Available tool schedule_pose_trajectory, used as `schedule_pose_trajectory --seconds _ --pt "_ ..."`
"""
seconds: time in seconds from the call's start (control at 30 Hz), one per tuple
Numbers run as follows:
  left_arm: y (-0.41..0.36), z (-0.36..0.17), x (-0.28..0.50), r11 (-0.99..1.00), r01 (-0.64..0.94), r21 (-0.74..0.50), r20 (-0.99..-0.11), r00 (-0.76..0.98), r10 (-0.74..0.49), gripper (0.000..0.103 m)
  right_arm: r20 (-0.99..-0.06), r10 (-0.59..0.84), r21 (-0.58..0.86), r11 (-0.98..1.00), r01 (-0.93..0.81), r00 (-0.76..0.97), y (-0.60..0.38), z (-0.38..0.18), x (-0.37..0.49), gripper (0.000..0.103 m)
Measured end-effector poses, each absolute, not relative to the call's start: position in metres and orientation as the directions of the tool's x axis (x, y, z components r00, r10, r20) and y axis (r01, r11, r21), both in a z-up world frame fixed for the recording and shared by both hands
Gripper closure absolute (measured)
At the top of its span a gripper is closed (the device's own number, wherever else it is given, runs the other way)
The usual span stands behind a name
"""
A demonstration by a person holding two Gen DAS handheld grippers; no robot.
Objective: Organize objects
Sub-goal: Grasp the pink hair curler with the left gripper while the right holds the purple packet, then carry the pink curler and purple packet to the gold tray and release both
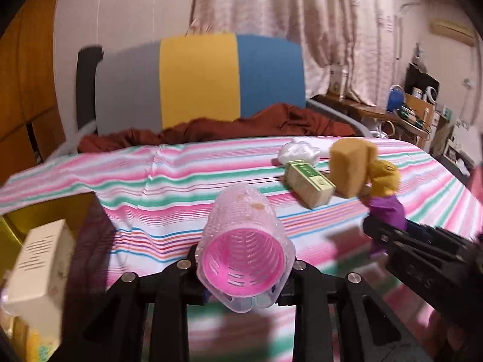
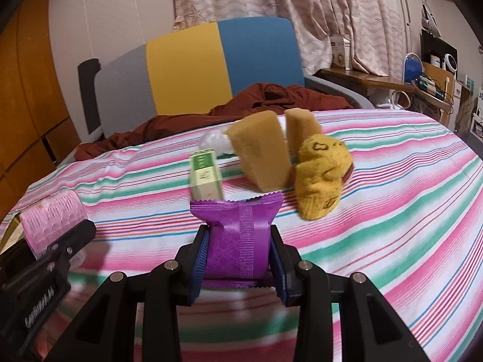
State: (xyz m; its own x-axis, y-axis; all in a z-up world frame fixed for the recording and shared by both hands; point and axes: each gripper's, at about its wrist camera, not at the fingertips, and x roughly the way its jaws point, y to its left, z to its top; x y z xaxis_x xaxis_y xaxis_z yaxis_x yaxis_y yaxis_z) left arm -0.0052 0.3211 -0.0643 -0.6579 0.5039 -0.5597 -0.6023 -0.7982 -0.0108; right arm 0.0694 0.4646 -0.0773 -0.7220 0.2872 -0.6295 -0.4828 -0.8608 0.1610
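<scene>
My left gripper [image 1: 244, 268] is shut on a pink hair roller [image 1: 244, 241], held above the striped cloth [image 1: 181, 187]; it also shows in the right wrist view [image 2: 51, 223]. My right gripper [image 2: 238, 256] is shut on a purple snack packet [image 2: 238, 238], also seen in the left wrist view [image 1: 388, 211]. On the cloth beyond lie a green-and-cream box [image 2: 205, 178], two tan sponge blocks [image 2: 259, 154], a mustard-yellow sock [image 2: 323, 178] and a white plastic wad [image 2: 215, 141].
A cream box [image 1: 39, 268] and a yellow container [image 1: 12, 235] sit at the left edge. A rust-red cloth [image 1: 229, 126] lies behind the table against a grey, yellow and blue chair back [image 1: 196, 78]. A cluttered shelf [image 2: 422, 87] stands at the right.
</scene>
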Motion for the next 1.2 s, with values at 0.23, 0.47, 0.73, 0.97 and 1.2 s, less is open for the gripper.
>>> schedule_pose_trajectory --seconds 0.23,0.47,0.73,0.97,1.2 --pt "0.277 -0.049 0.028 -0.794 -0.602 -0.086 -0.511 -0.658 0.554 0.075 -0.613 0.276 0.165 -0.871 -0.462 -0.74 0.441 -0.076 0.078 0.066" --pt "0.239 -0.024 0.052 -0.759 -0.632 -0.157 -0.477 -0.625 0.618 0.075 -0.602 0.302 0.066 -0.904 -0.423 -0.739 0.417 -0.072 0.071 0.066" --pt "0.175 -0.004 0.032 -0.794 -0.576 -0.193 -0.489 -0.645 0.587 0.075 -0.598 0.313 -0.012 -0.924 -0.382 -0.738 0.398 -0.071 0.067 0.066" --pt "0.115 -0.008 -0.017 -0.854 -0.46 -0.244 -0.564 -0.649 0.511 0.074 -0.591 0.287 -0.057 -0.947 -0.316 -0.754 0.373 -0.068 0.072 0.066" --pt "0.058 -0.027 -0.073 -0.901 -0.302 -0.313 -0.654 -0.62 0.434 0.075 -0.608 0.193 -0.009 -0.972 -0.237 -0.77 0.34 -0.063 0.08 0.066"
